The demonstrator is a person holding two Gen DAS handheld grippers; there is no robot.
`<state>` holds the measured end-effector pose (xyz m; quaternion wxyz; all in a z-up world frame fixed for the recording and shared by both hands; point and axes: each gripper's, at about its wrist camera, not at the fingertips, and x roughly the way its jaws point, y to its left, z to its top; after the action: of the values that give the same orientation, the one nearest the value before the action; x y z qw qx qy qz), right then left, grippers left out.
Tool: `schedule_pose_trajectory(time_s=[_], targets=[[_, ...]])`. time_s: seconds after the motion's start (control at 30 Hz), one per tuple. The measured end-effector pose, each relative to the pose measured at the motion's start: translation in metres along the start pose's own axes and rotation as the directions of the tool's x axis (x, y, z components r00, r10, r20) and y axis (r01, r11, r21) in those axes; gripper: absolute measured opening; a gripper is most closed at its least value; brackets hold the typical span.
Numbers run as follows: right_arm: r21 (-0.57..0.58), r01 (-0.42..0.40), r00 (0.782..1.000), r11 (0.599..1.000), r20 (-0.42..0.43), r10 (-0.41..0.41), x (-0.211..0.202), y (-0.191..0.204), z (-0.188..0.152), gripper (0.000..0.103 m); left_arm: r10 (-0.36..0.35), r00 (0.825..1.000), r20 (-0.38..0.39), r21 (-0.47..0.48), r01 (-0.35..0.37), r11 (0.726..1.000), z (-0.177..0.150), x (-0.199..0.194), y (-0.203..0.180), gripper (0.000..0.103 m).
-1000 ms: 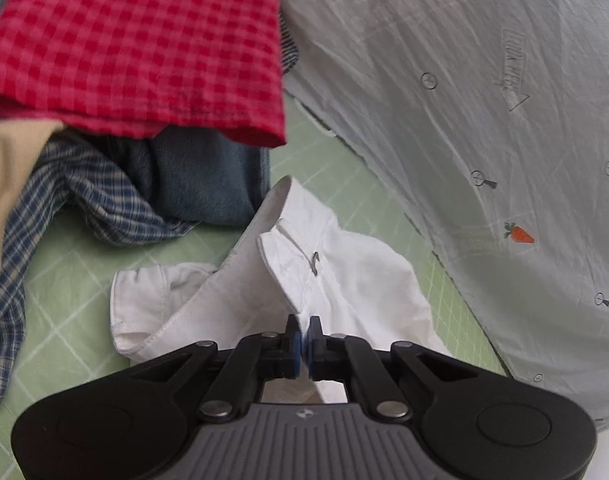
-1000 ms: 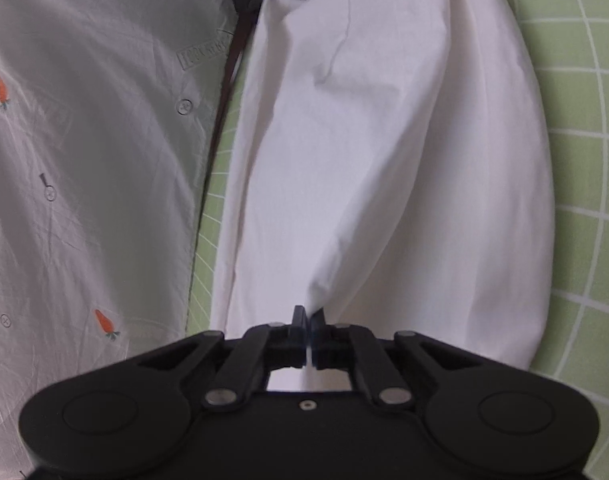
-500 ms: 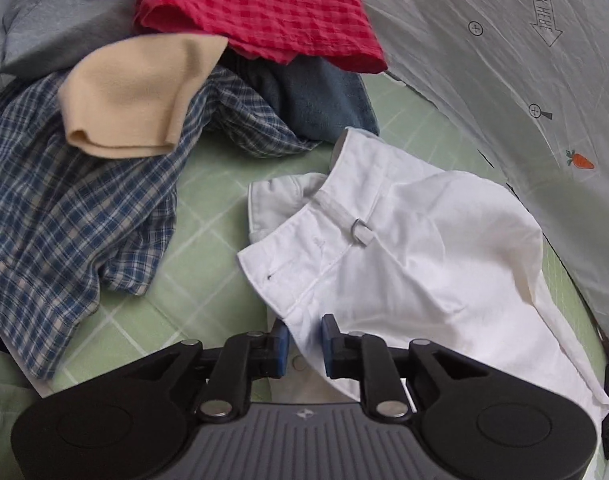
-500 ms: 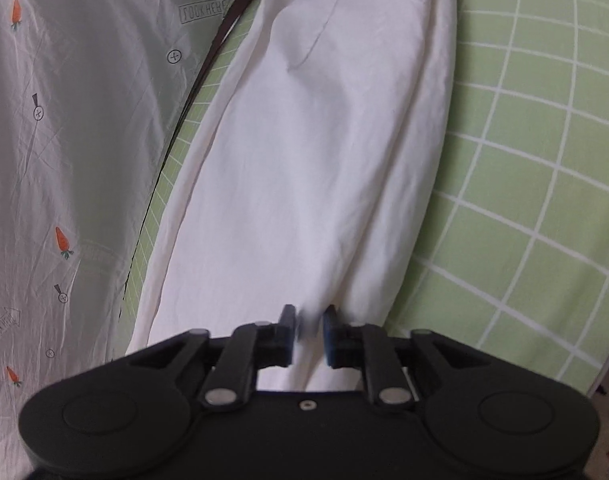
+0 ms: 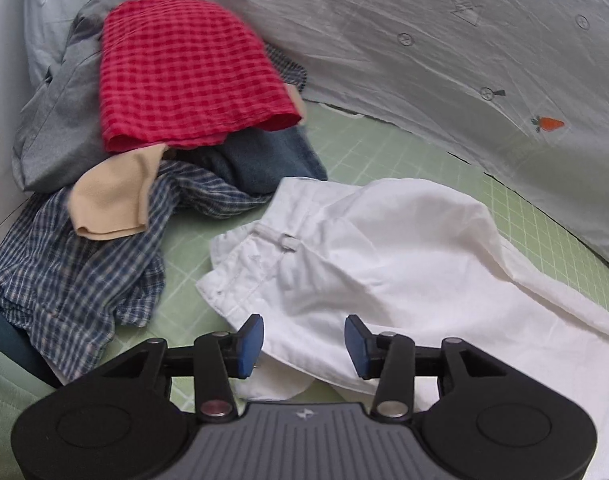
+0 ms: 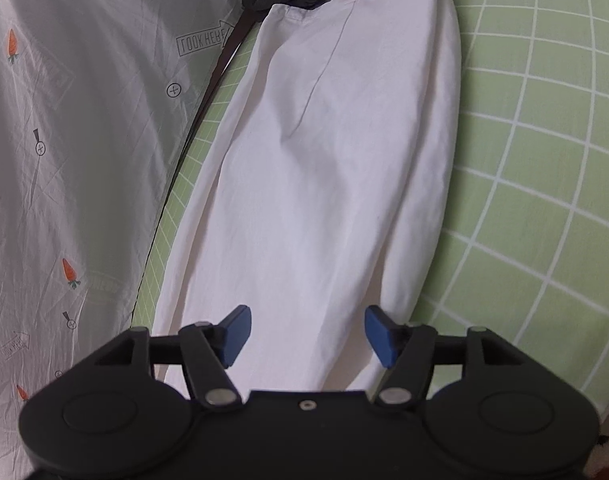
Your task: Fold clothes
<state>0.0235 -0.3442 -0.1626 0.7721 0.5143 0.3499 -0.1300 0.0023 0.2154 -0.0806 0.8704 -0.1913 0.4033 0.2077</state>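
Both tongs, left (image 5: 303, 340) and right (image 6: 307, 335), gape released over the crumpled white cotton trousers (image 5: 384, 256) lying flat on the green gridded bench (image 6: 544, 160).

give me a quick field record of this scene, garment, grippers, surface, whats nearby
garment: white cotton trousers, lying laid out lengthwise on the mat
left hand-held gripper: open, jaws apart over the waistband end
right hand-held gripper: open, jaws apart over the leg end
surface: green grid-lined mat
nearby pile: red checked cloth, beige cloth, blue plaid shirt
backdrop: grey carrot-print sheet
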Motion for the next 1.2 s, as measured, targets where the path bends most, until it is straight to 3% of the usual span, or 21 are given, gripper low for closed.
schedule_pose_trajectory(time_s=[0.2,0.37,0.5,0.6,0.63,0.67,0.73,0.9,1.0,1.03,1.07,1.1,1.13,1.17,1.2], targets=[[0.025,-0.004,1.0,1.0,-0.018,0.005,0.002,-0.022,0.05,0.07,-0.061,0.998,-0.019,0.097,0.062,0.993,-0.021,0.005,-0.073,0.05],[0.003,0.009,1.0,1.0,-0.027,-0.008,0.009,-0.031,0.098,0.071,-0.107,0.992,-0.072,0.216,0.12,0.969,-0.053,0.012,-0.139,0.055],[-0.022,0.029,0.999,0.999,-0.013,-0.03,0.017,-0.037,0.135,0.072,-0.13,0.982,-0.137,0.316,0.168,0.934,-0.081,0.026,-0.189,0.055],[-0.07,0.072,0.997,0.995,0.03,-0.07,0.021,-0.04,0.167,0.071,-0.14,0.968,-0.208,0.334,0.204,0.92,-0.101,0.04,-0.212,0.056],[-0.097,0.095,0.995,0.991,0.043,-0.091,0.024,-0.039,0.179,0.062,-0.135,0.966,-0.218,0.329,0.203,0.922,-0.105,0.042,-0.215,0.056],[-0.132,0.121,0.992,0.984,0.057,-0.115,0.026,-0.038,0.189,0.035,-0.125,0.968,-0.218,0.315,0.191,0.929,-0.109,0.043,-0.216,0.057],[-0.212,0.151,0.987,0.965,0.092,-0.134,0.023,-0.033,0.204,0.003,-0.109,0.97,-0.217,0.275,0.167,0.947,-0.116,0.041,-0.213,0.057],[-0.396,0.187,0.975,0.899,0.19,-0.119,0.005,-0.02,0.227,0.002,-0.104,0.964,-0.243,0.187,0.152,0.97,-0.125,0.035,-0.197,0.057],[-0.358,0.225,0.972,0.906,0.142,-0.185,0.019,-0.039,0.235,0.003,-0.088,0.963,-0.255,0.182,0.137,0.974,-0.133,0.032,-0.194,0.057],[-0.356,0.253,0.966,0.899,0.151,-0.212,0.02,-0.043,0.235,0.011,-0.08,0.963,-0.257,0.188,0.131,0.973,-0.134,0.031,-0.195,0.057],[-0.36,0.278,0.958,0.891,0.168,-0.232,0.021,-0.045,0.234,0.028,-0.072,0.964,-0.257,0.191,0.124,0.974,-0.135,0.031,-0.196,0.058],[-0.363,0.301,0.951,0.882,0.185,-0.249,0.022,-0.046,0.233,0.039,-0.065,0.965,-0.255,0.193,0.117,0.974,-0.135,0.03,-0.197,0.058],[-0.368,0.332,0.94,0.868,0.201,-0.274,0.024,-0.045,0.233,0.061,-0.057,0.966,-0.254,0.195,0.109,0.975,-0.135,0.03,-0.198,0.058],[-0.374,0.365,0.928,0.853,0.217,-0.302,0.027,-0.045,0.233,0.067,-0.049,0.966,-0.254,0.2,0.102,0.974,-0.135,0.03,-0.2,0.058],[-0.386,0.387,0.92,0.838,0.227,-0.321,0.029,-0.045,0.234,0.067,-0.039,0.966,-0.256,0.208,0.094,0.974,-0.134,0.031,-0.202,0.058]])
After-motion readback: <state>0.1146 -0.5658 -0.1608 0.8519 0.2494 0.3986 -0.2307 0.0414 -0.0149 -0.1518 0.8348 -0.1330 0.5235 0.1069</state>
